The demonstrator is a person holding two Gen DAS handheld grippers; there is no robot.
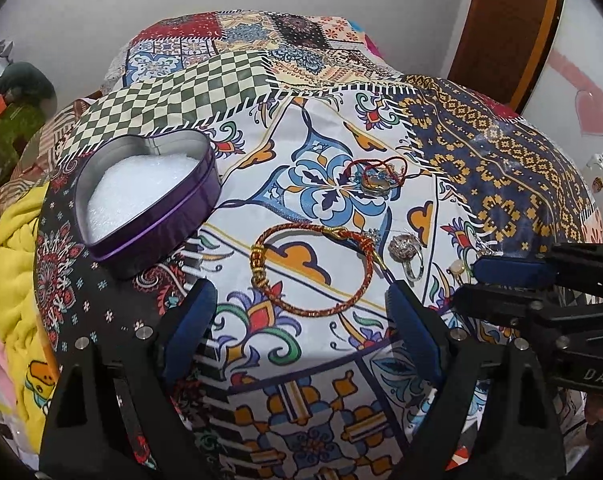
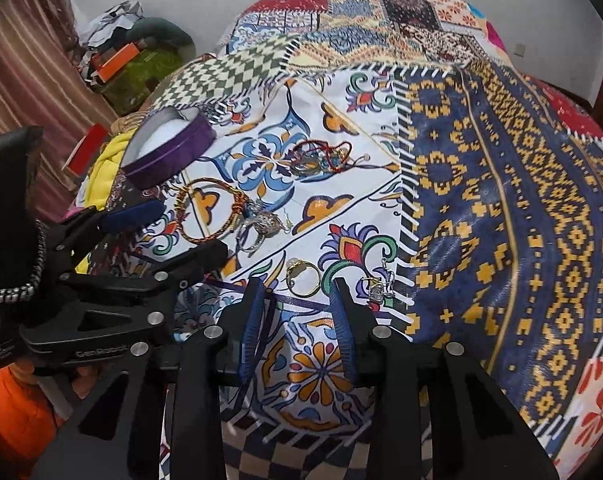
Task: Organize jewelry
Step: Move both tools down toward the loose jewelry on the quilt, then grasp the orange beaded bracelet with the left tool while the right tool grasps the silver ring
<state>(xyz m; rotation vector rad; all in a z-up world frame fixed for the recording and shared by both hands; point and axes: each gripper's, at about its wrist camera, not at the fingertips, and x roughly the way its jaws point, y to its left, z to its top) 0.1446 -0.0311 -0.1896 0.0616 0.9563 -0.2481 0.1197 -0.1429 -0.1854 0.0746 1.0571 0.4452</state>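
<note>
The purple heart-shaped metal tin [image 1: 149, 196] holds only white padding, so nothing is sorted yet. The red-gold braided bracelet [image 1: 313, 268], rings and earrings lie on the patchwork bed cover [image 1: 481, 168]. Both the left tool [image 1: 301, 312] and the right tool [image 2: 301, 300] are spread and hold nothing.

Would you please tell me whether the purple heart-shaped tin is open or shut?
Open. The heart-shaped tin has no lid on it, and its white padding shows inside, with no jewelry on it.

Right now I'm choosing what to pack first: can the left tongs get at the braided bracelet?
Probably yes. The left tongs are open with the bracelet lying flat on the cloth just ahead of them. The silver ring sits close beside it on the right, so it might get nudged.
</note>
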